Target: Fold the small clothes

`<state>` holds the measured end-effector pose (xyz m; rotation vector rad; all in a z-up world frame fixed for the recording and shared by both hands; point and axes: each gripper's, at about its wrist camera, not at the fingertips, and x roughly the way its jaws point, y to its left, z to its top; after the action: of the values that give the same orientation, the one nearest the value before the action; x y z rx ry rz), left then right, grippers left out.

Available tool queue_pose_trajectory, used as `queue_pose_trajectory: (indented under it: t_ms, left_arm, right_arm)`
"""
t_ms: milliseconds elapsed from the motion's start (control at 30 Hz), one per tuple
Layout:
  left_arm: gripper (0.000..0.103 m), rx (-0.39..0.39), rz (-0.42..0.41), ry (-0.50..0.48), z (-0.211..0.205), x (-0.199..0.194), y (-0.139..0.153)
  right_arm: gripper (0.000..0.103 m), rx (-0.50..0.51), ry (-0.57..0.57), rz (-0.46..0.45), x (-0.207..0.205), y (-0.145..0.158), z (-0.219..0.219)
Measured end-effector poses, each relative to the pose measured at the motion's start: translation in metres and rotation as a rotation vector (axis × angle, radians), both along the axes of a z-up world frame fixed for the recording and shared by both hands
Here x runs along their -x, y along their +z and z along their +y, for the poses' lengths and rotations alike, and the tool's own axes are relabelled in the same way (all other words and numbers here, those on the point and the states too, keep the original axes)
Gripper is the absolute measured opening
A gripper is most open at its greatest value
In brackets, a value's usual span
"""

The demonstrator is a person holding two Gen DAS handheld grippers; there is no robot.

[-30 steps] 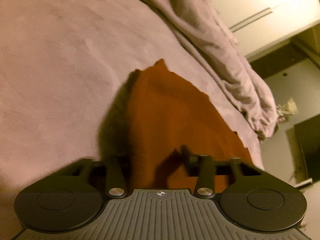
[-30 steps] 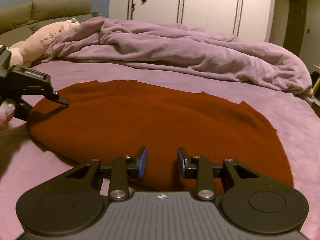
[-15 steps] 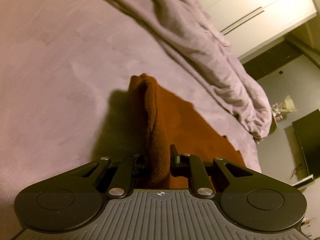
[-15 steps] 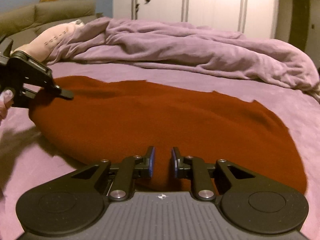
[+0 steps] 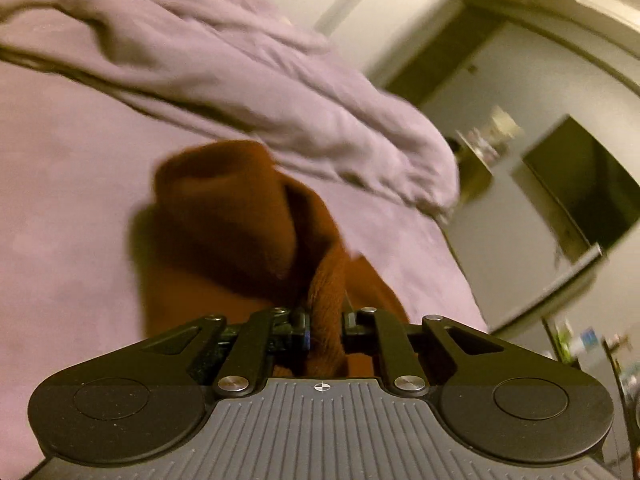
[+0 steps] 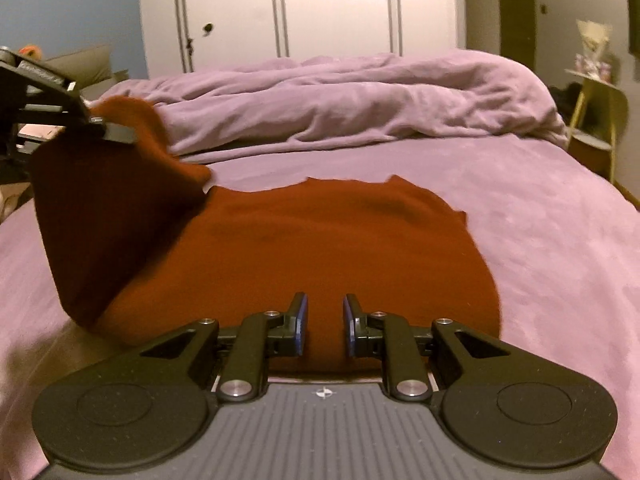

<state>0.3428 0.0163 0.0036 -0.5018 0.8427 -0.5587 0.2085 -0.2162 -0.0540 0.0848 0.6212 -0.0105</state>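
A rust-brown knit garment [image 6: 320,240] lies spread on the purple bed sheet [image 6: 540,240]. My left gripper [image 5: 325,320] is shut on the garment's left edge [image 5: 326,296] and holds it lifted, so the cloth hangs in a fold below it. In the right wrist view the left gripper [image 6: 100,126] is at the far left, raised above the bed with the cloth draped from it. My right gripper [image 6: 323,322] is low over the garment's near edge with its jaws a little apart and nothing between them.
A crumpled purple duvet [image 6: 360,96] lies across the back of the bed. White wardrobe doors [image 6: 320,8] stand behind it. A small yellow side table [image 6: 596,116] is at the right, past the bed edge. A dark screen [image 5: 580,196] is on the wall.
My left gripper has closed on the garment's edge and lifted it up off the bed. My right gripper has narrowed somewhat and stayed low at the near edge.
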Motion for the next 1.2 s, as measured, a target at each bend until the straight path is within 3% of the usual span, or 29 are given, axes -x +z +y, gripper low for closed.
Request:
queue_pose_trajectory:
  t_ms: [33, 200, 300, 400, 500, 533, 600, 667, 733, 800, 900, 933, 967, 1033, 1133, 1200]
  left_arm:
    - [0.012, -0.005, 0.020, -0.023, -0.015, 0.001, -0.008]
    - [0.013, -0.178, 0.114, -0.089, -0.078, 0.013, -0.066]
    - [0.022, -0.215, 0.021, -0.117, -0.079, 0.033, -0.055]
    - [0.035, -0.138, -0.015, -0.114, -0.055, 0.050, -0.029]
    - [0.046, -0.132, -0.080, -0.036, -0.019, 0.064, -0.005]
    - [0.053, -0.144, -0.099, 0.006, -0.006, 0.067, -0.001]
    - [0.054, -0.205, -0.103, 0.105, 0.016, 0.068, -0.004]
    - [0.054, -0.256, -0.051, 0.191, 0.037, 0.063, -0.017]
    - [0.054, -0.242, 0.021, 0.230, 0.052, 0.057, -0.034]
    - [0.054, -0.225, 0.075, 0.223, 0.056, 0.053, -0.051]
    - [0.054, -0.212, 0.070, 0.187, 0.052, 0.057, -0.061]
    - [0.055, -0.212, 0.065, 0.177, 0.052, 0.056, -0.063]
    - [0.055, -0.213, 0.064, 0.173, 0.052, 0.057, -0.065]
    - [0.056, -0.206, 0.064, 0.163, 0.058, 0.062, -0.069]
    - [0.057, -0.202, 0.076, 0.159, 0.056, 0.058, -0.071]
    - [0.058, -0.211, 0.072, 0.154, 0.056, 0.060, -0.069]
  right_arm:
    - [0.018, -0.004, -0.010, 0.001, 0.000, -0.001, -0.002]
    - [0.018, 0.009, -0.019, 0.011, 0.004, -0.005, -0.013]
    - [0.018, 0.014, -0.031, 0.017, 0.006, -0.006, -0.022]
    - [0.018, 0.006, -0.050, 0.018, 0.008, -0.005, -0.029]
    - [0.018, -0.045, -0.057, 0.011, 0.003, -0.001, -0.032]
    - [0.018, -0.068, -0.048, 0.005, 0.001, 0.002, -0.031]
    - [0.018, -0.110, -0.019, -0.007, -0.001, 0.009, -0.022]
    - [0.019, -0.135, 0.023, -0.009, -0.007, 0.014, -0.009]
    - [0.020, -0.167, 0.074, 0.004, -0.015, 0.017, 0.005]
    - [0.024, -0.213, 0.125, 0.022, -0.026, 0.020, 0.019]
    - [0.037, -0.301, 0.182, 0.067, -0.044, 0.022, 0.034]
    - [0.043, -0.324, 0.203, 0.069, -0.047, 0.023, 0.038]
    - [0.059, -0.337, 0.223, 0.078, -0.051, 0.023, 0.039]
    - [0.068, -0.341, 0.260, 0.116, -0.055, 0.019, 0.044]
    - [0.063, -0.330, 0.290, 0.165, -0.061, 0.008, 0.051]
    - [0.035, -0.342, 0.303, 0.192, -0.064, 0.001, 0.053]
